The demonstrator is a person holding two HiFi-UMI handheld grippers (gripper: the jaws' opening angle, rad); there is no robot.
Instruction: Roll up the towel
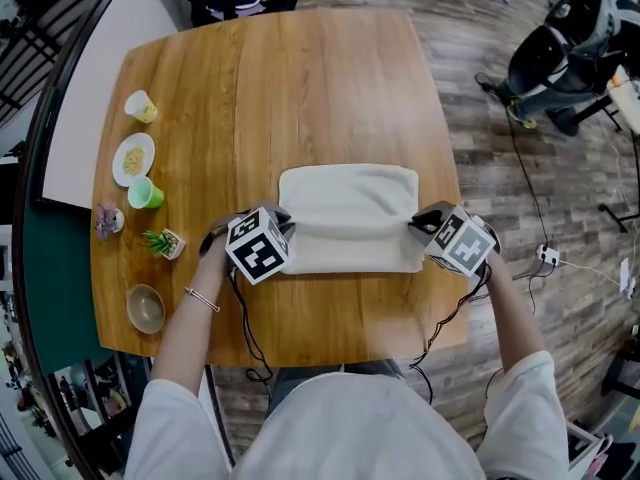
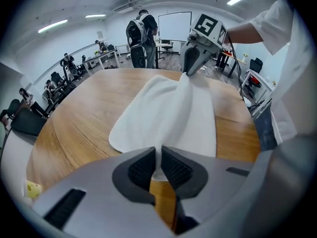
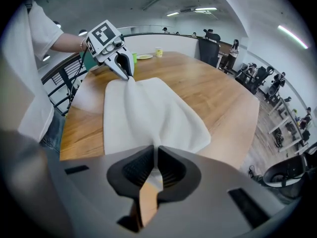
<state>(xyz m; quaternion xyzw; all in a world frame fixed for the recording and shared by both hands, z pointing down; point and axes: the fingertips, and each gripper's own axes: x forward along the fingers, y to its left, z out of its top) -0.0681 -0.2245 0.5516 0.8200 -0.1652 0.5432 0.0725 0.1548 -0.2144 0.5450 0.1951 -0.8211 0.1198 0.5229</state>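
A white towel [image 1: 348, 218] lies on the wooden table [image 1: 300, 88], folded over itself, with its near edge lifted between the two grippers. My left gripper [image 1: 282, 230] is shut on the towel's left corner; in the left gripper view the cloth [image 2: 168, 113] runs up from the pinched jaws to the other gripper [image 2: 190, 66]. My right gripper [image 1: 418, 226] is shut on the right corner; its own view shows the towel [image 3: 143, 118] stretching to the left gripper [image 3: 126, 71]. The towel's far fold rests flat on the table.
At the table's left edge stand a yellow cup [image 1: 141, 106], a white plate [image 1: 133, 158], a green cup [image 1: 146, 194], a small potted plant [image 1: 165, 241] and a bowl [image 1: 146, 308]. Cables hang off the near edge [image 1: 440, 328]. Office chairs [image 1: 560, 48] stand at right.
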